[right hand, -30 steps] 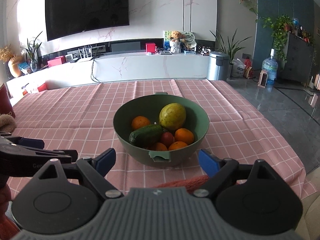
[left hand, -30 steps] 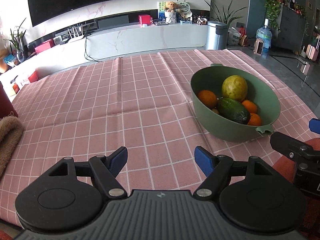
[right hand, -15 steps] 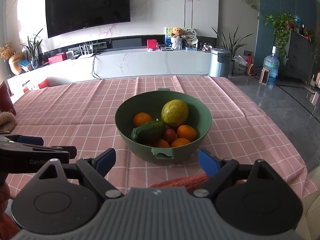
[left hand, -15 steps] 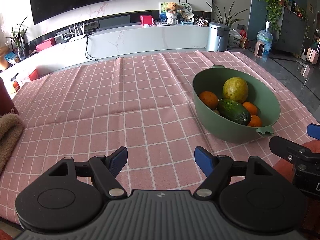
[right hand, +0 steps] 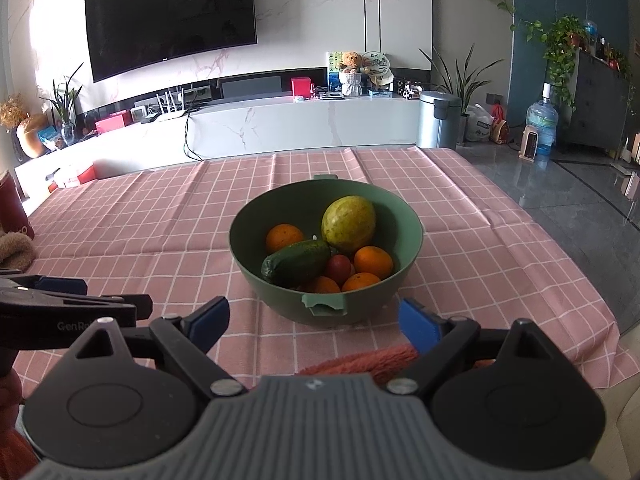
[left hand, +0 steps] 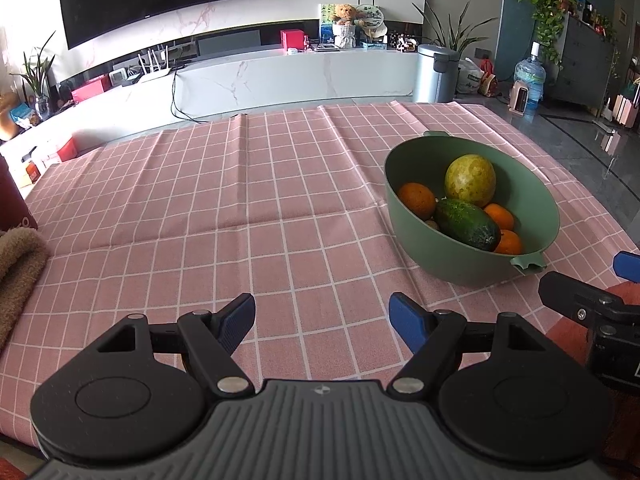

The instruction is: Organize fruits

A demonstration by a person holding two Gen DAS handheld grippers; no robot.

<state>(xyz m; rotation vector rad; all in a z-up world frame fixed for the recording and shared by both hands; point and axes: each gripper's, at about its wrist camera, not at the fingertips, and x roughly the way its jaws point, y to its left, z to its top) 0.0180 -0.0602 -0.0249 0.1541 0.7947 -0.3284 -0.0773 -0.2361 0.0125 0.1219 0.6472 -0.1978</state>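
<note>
A green bowl (right hand: 408, 256) (left hand: 404, 216) stands on the pink checked tablecloth (left hand: 224, 208). It holds a large yellow-green round fruit (right hand: 349, 218) (left hand: 470, 180), a dark green cucumber (right hand: 296, 262) (left hand: 466, 223), several oranges (right hand: 373, 261) and a small red fruit (right hand: 338, 267). My right gripper (right hand: 314, 322) is open just in front of the bowl's near handle, nothing between its blue pads. My left gripper (left hand: 322, 320) is open over bare cloth, left of the bowl. Each gripper shows at the edge of the other's view.
A brown fluffy cloth (left hand: 16, 256) and a dark red container (left hand: 12, 204) sit at the table's left edge. A reddish fuzzy cloth (right hand: 360, 362) lies under my right gripper. Behind the table run a white marble bench (right hand: 300, 124) and a metal bin (right hand: 438, 118).
Both views have tilted slightly, so the bowl sits a little lower in each. The grippers stay open and the fruits have not moved.
</note>
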